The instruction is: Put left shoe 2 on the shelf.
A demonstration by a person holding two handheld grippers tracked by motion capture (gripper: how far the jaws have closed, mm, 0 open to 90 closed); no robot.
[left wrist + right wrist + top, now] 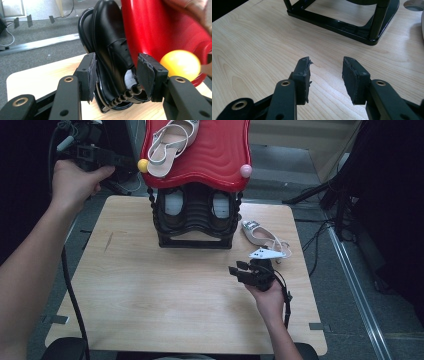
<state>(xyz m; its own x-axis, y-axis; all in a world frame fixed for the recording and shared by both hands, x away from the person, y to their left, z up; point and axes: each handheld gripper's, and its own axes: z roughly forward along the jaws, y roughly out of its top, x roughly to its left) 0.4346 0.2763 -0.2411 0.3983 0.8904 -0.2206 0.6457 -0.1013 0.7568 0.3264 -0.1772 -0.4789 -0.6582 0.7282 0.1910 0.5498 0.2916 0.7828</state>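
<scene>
A black shoe rack [195, 227] with a red top shelf [215, 155] stands at the back of the wooden table [150, 290]. A white sandal [172, 142] lies on the red shelf. A pair of black shoes [174, 202] sits on the lower tier. A second white sandal [260, 232] lies on the table right of the rack. My left gripper [120, 160] is held up at the rack's left, open, close to the yellow ball [143, 165]. In the left gripper view the gripper [116, 61] faces a black shoe [110, 42] farther off, not touching it. My right gripper [240, 267] hovers open just in front of the table sandal, with nothing held [325, 62].
A pink ball [245, 170] caps the red shelf's right corner. The rack's black base frame [342, 25] lies ahead of the right gripper. Cables and stand legs [320, 195] cross the grey floor on the right. Bare wood stretches across the table's front and left.
</scene>
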